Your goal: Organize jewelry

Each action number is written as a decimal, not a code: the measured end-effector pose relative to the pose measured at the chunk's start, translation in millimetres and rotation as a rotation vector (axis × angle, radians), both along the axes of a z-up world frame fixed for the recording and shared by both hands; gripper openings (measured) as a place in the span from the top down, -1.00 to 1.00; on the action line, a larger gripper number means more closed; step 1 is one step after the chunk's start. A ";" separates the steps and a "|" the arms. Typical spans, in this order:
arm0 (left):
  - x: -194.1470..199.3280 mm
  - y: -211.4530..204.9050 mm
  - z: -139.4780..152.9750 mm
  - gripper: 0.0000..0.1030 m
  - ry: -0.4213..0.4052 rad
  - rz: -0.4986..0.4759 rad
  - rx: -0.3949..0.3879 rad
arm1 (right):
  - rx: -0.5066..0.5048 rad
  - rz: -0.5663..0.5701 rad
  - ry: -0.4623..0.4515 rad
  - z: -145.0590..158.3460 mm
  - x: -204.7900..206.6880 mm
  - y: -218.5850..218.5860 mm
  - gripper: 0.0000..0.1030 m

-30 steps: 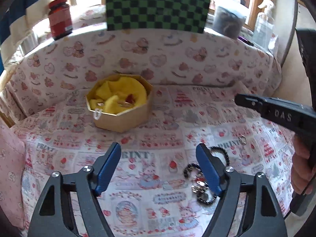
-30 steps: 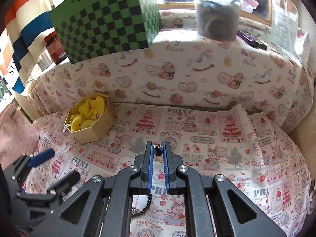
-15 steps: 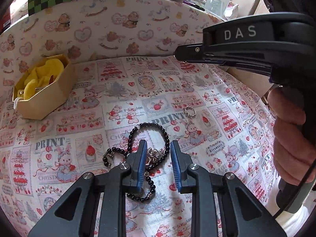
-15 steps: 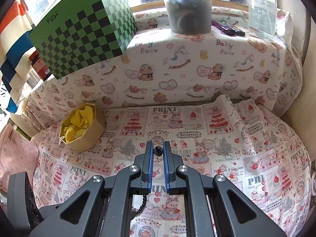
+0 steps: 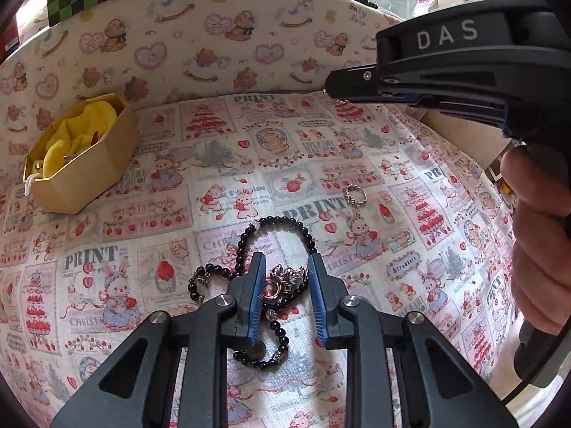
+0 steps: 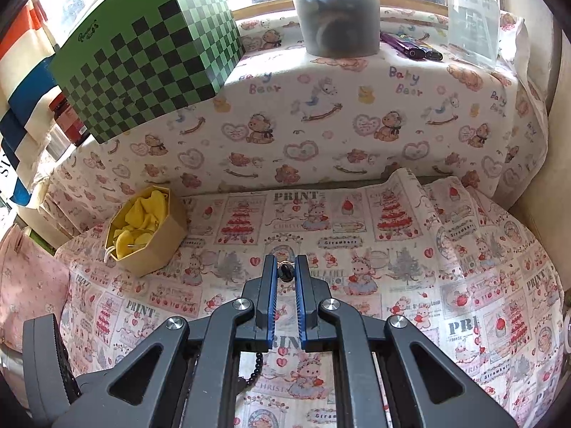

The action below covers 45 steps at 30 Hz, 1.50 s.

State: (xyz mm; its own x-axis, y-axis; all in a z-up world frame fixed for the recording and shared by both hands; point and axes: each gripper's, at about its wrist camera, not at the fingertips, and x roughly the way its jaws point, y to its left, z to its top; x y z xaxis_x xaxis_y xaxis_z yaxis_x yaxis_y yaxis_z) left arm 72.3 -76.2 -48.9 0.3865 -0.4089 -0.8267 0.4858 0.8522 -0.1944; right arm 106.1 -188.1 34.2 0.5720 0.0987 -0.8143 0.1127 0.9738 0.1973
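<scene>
Jewelry lies tangled in front of the octagonal box (image 5: 82, 164): a black bead bracelet (image 5: 271, 235) and silver charm cluster (image 5: 285, 278). Left claw (image 5: 283, 278) has just narrowed around the cluster, apparently gripping it. Right claw (image 6: 285, 273) stays clenched on a bead strand (image 6: 285, 271). Lifting looks imminent.

Glossy black bead bracelet (image 5: 271, 228) on matt printed cloth (image 5: 142, 214).

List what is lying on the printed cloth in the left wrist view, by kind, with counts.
Gold octagonal box: 1
Silver ring: 1
Black bead strand with silver charms: 1 (one tangle, as far as shows)
Total: 3
</scene>
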 end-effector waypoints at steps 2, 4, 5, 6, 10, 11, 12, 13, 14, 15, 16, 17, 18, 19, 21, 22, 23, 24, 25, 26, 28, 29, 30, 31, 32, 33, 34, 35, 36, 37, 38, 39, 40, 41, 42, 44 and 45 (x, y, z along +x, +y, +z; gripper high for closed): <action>-0.4 -0.2 -0.6 0.55 0.002 0.002 0.002 | -0.001 -0.003 0.001 -0.6 0.6 -0.4 0.80; -0.8 -0.3 -1.3 0.58 0.005 -0.001 0.002 | 0.000 -0.005 0.003 -0.9 1.0 -0.8 0.80; -0.8 0.1 -2.0 0.61 0.008 0.000 0.003 | 0.001 -0.006 0.002 -1.0 1.1 -1.3 0.80; -0.6 0.0 -2.3 0.62 0.009 0.002 -0.001 | 0.001 -0.008 0.001 -0.8 1.1 -1.6 0.80; -1.1 6.6 4.1 0.62 -0.004 0.020 -0.039 | 0.001 -0.014 0.000 -0.6 0.9 -2.6 0.80; -1.5 9.0 6.9 0.62 -0.012 0.027 -0.049 | 0.002 -0.015 0.002 -0.9 1.1 -3.0 0.80; -1.9 11.1 9.5 0.62 -0.021 0.033 -0.057 | 0.002 -0.016 0.003 -1.4 1.5 -3.1 0.80; -2.5 13.3 12.6 0.62 -0.031 0.038 -0.063 | 0.002 -0.017 0.005 -2.0 2.0 -3.2 0.80; -3.0 15.1 15.0 0.62 -0.040 0.040 -0.068 | 0.001 -0.017 0.007 -2.5 2.3 -2.9 0.80; -3.3 16.8 17.1 0.62 -0.047 0.042 -0.073 | 0.000 -0.017 0.009 -3.1 2.9 -2.6 0.80; -3.4 18.4 18.6 0.62 -0.051 0.044 -0.077 | -0.001 -0.017 0.011 -3.7 3.3 -2.1 0.80; -3.7 20.1 20.5 0.62 -0.056 0.048 -0.082 | -0.002 -0.015 0.012 -4.4 3.7 -1.7 0.80; -3.8 21.8 22.0 0.62 -0.060 0.052 -0.084 | -0.004 -0.014 0.013 -5.1 4.3 -1.1 0.80; -3.8 24.3 24.0 0.62 -0.067 0.056 -0.088 | -0.005 -0.012 0.013 -5.8 4.8 -0.6 0.80; -5.0 31.6 29.7 0.62 -0.085 0.065 -0.105 | -0.001 -0.006 0.009 -6.9 5.3 1.0 0.80; -5.1 35.0 32.6 0.62 -0.098 0.073 -0.111 | 0.005 -0.001 0.004 -7.3 5.5 1.9 0.80; -4.8 39.5 36.1 0.62 -0.123 0.090 -0.115 | 0.009 0.006 0.000 -7.8 5.4 2.5 0.80; -4.2 45.2 39.2 0.62 -0.148 0.114 -0.115 | 0.013 0.015 -0.008 -7.9 5.3 4.1 0.80; -2.8 51.7 42.4 0.62 -0.167 0.138 -0.121 | 0.018 0.026 -0.020 -7.5 4.8 5.9 0.80; -0.4 59.6 45.2 0.62 -0.179 0.160 -0.138 | 0.022 0.036 -0.032 -6.8 4.3 7.6 0.80; 5.5 79.2 51.6 0.62 -0.201 0.208 -0.181 | 0.041 0.056 -0.056 -6.1 3.9 10.4 0.80; 8.7 90.5 55.3 0.62 -0.215 0.244 -0.201 | 0.057 0.067 -0.067 -5.8 3.8 10.9 0.80; 11.7 101.8 58.8 0.62 -0.237 0.279 -0.221 | 0.078 0.081 -0.079 -5.6 4.0 11.5 0.80; 14.9 112.2 61.9 0.62 -0.256 0.314 -0.237 | 0.101 0.105 -0.090 -5.5 4.4 12.8 0.80; 18.8 123.5 63.8 0.62 -0.267 0.346 -0.262 | 0.120 0.125 -0.098 -5.0 4.8 13.6 0.80; 23.5 134.5 63.5 0.62 -0.270 0.368 -0.298 | 0.153 0.147 -0.109 -5.3 5.3 14.0 0.80; 28.3 144.3 62.3 0.62 -0.271 0.387 -0.335 | 0.180 0.158 -0.118 -5.7 5.5 13.9 0.80; 32.7 154.0 60.8 0.62 -0.271 0.411 -0.369 | 0.207 0.170 -0.128 -6.4 5.8 14.3 0.80; 37.0 163.6 59.2 0.62 -0.277 0.430 -0.393 | 0.229 0.183 -0.138 -6.9 6.0 15.3 0.80; 41.4 170.6 56.9 0.62 -0.281 0.447 -0.411 | 0.247 0.197 -0.150 -7.5 6.1 16.8 0.80; 45.5 176.5 54.5 0.62 -0.299 0.450 -0.434 | 0.263 0.207 -0.159 -8.2 6.2 18.3 0.80; 49.7 181.5 51.8 0.62 -0.297 0.455 -0.455 | 0.280 0.214 -0.167 -9.3 6.2 19.7 0.80; 53.5 185.5 49.1 0.62 -0.290 0.458 -0.472 | 0.297 0.221 -0.172 -10.7 6.3 21.3 0.80; 58.3 188.9 46.6 0.62 -0.279 0.465 -0.491 | 0.311 0.228 -0.177 -12.1 6.5 23.0 0.80; 61.9 192.2 44.3 0.62 -0.268 0.468 -0.509 | 0.318 0.233 -0.182 -12.7 6.2 25.1 0.80; 66.6 196.1 39.9 0.62 -0.249 0.476 -0.539 | 0.308 0.241 -0.199 -14.1 5.5 30.5 0.80; 68.2 197.5 38.2 0.62 -0.242 0.478 -0.549 | 0.300 0.246 -0.206 -13.7 4.3 32.8 0.80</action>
State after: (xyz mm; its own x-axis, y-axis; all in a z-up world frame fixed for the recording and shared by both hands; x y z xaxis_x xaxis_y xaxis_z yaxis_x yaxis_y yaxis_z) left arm 140.5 121.3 -10.8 0.7688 -0.4795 -0.4231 0.1714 0.7920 -0.5860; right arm 110.3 -155.3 20.6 0.6490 0.4674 -0.6002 -0.1868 0.8627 0.4699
